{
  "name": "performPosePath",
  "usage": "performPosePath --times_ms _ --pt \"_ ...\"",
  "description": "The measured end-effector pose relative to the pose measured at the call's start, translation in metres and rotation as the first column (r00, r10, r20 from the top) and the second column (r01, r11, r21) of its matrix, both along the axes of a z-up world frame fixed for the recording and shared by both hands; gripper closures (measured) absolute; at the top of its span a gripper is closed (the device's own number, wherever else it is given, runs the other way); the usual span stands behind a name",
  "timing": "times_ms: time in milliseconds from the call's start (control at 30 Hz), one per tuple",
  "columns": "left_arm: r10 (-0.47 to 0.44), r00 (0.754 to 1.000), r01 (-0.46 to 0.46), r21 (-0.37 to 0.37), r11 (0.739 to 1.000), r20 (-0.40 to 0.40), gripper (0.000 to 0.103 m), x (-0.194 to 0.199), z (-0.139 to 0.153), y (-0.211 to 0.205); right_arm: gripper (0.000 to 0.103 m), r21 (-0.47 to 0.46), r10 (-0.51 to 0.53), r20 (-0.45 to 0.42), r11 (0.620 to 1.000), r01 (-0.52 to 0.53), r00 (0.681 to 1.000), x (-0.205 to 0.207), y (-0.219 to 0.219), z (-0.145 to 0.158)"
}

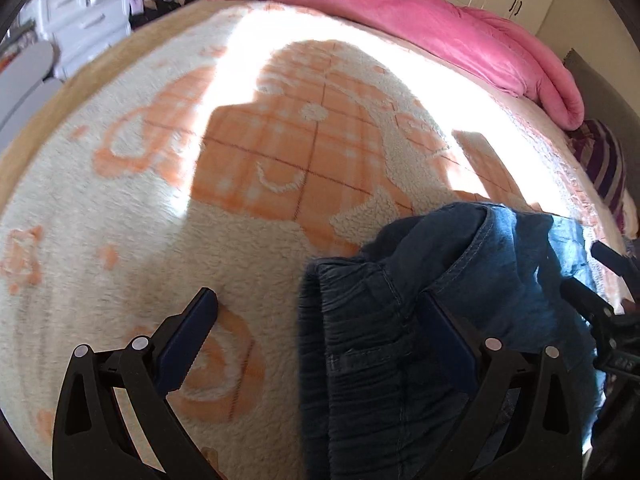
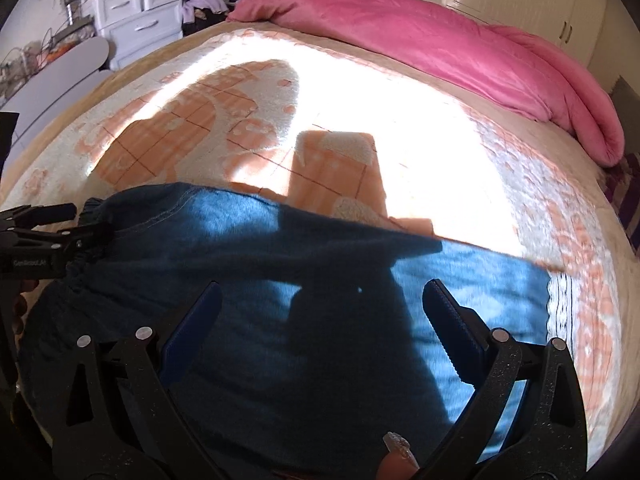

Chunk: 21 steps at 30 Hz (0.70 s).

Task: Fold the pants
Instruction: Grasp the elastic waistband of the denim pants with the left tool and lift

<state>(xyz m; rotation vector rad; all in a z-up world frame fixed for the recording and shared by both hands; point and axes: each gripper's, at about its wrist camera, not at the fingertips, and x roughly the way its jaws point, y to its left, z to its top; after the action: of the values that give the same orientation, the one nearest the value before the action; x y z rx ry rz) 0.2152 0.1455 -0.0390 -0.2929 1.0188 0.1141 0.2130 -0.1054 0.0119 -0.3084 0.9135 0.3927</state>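
On the blanket (image 1: 132, 208) lay the pants (image 2: 280, 280), waistband toward my left. My left gripper (image 1: 320, 332) was spread over that waistband; my right gripper (image 2: 322, 312) hung spread above the legs.

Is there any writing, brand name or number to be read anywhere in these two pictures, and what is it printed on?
"GenRobot.AI", small and faint, so the reading is unsure: on the black body of the left gripper, seen at the left edge of the right wrist view.
Pale marks, too blurred to read: on the black right gripper at the right edge of the left wrist view.
None on the blue denim pants, the cream and orange fleece blanket or the pink quilt.
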Motion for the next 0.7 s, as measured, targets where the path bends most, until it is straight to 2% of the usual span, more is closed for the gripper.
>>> performPosePath --times_ms 100,133,167,200,267,300,333,533,700 --pt "-0.013 1.000 0.013 0.012 1.000 0.007 0.009 0.004 -0.002 -0.001 0.008 0.000 0.029 -0.019 1.000 -0.029 0.999 0.010 0.008 -0.001" --pt "-0.025 1.000 0.024 0.024 0.999 0.009 0.019 0.006 -0.002 -0.003 0.008 -0.007 0.039 -0.024 0.999 -0.039 0.999 0.015 0.012 -0.003" --pt "-0.030 0.999 0.030 0.038 0.999 0.014 0.025 0.007 -0.001 -0.004 0.008 -0.019 0.043 -0.023 0.999 -0.044 0.999 0.017 0.015 -0.004" --pt "-0.043 0.999 0.043 0.036 0.998 0.019 0.037 0.008 0.000 -0.006 0.008 -0.036 0.048 -0.018 0.998 -0.049 0.999 0.019 0.018 -0.005" --pt "-0.063 0.998 0.062 0.041 0.997 0.022 0.048 0.008 0.002 -0.009 0.008 -0.067 0.071 -0.004 0.995 -0.071 0.997 0.023 0.024 -0.009" --pt "-0.086 0.996 0.085 0.049 0.995 0.032 0.060 0.008 0.004 -0.012 0.008 -0.080 0.075 -0.004 0.994 -0.075 0.997 0.024 0.026 -0.011" --pt "-0.100 0.994 0.098 0.045 0.994 0.041 0.065 0.008 0.006 -0.013 0.008 -0.090 0.080 -0.010 0.993 -0.080 0.997 0.027 0.029 -0.013" --pt "-0.116 0.984 0.107 0.071 0.992 0.136 0.067 -0.011 0.022 -0.019 0.008 -0.119 0.169 -0.018 0.978 -0.170 0.985 0.030 0.045 -0.017" --pt "-0.134 0.969 0.116 0.096 0.989 0.210 0.068 -0.032 0.039 -0.024 0.008 -0.184 0.256 0.020 0.951 -0.248 0.967 0.031 0.063 -0.020"
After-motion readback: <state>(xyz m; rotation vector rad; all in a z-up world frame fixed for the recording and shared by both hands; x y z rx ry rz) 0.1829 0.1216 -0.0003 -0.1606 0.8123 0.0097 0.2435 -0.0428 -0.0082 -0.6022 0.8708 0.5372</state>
